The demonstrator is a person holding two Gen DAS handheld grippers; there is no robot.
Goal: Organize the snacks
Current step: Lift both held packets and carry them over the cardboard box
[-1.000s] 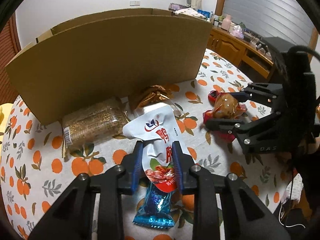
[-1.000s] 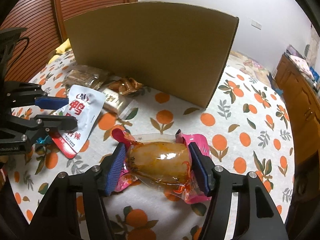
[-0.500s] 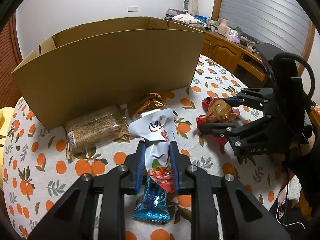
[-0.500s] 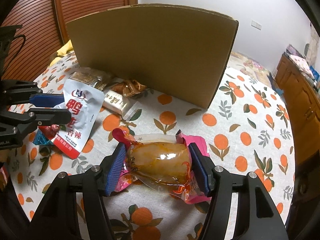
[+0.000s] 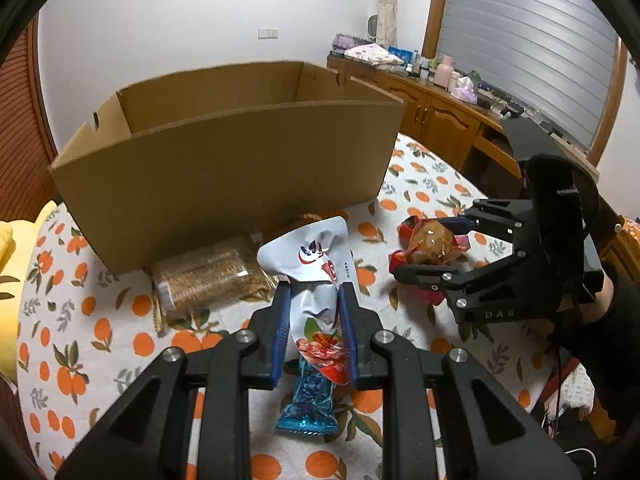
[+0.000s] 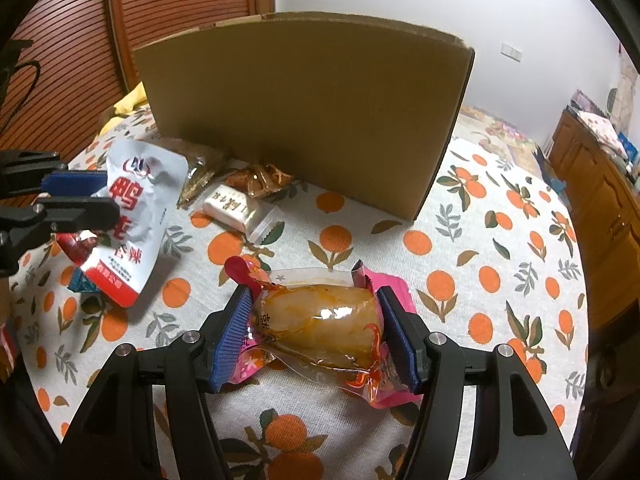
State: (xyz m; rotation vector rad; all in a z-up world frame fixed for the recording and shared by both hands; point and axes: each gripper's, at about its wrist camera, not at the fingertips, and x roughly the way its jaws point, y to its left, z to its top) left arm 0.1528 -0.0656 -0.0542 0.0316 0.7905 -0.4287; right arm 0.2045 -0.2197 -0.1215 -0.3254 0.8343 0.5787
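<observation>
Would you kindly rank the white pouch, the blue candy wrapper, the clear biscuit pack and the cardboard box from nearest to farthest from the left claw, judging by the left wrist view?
1. White pouch: pinched in the left claw.
2. Blue candy wrapper: on the table just under the claw.
3. Clear biscuit pack: ahead and left, against the box.
4. Cardboard box: behind everything, farthest.

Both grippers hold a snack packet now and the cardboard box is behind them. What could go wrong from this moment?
1. The left gripper pinches the white pouch at its lower part only; the crumpled top could flop or slip.
2. The cardboard box has a tall front wall, so a low-carried pouch might catch its rim.
3. The right gripper squeezes the glossy clear packet, which could slide out.
</observation>
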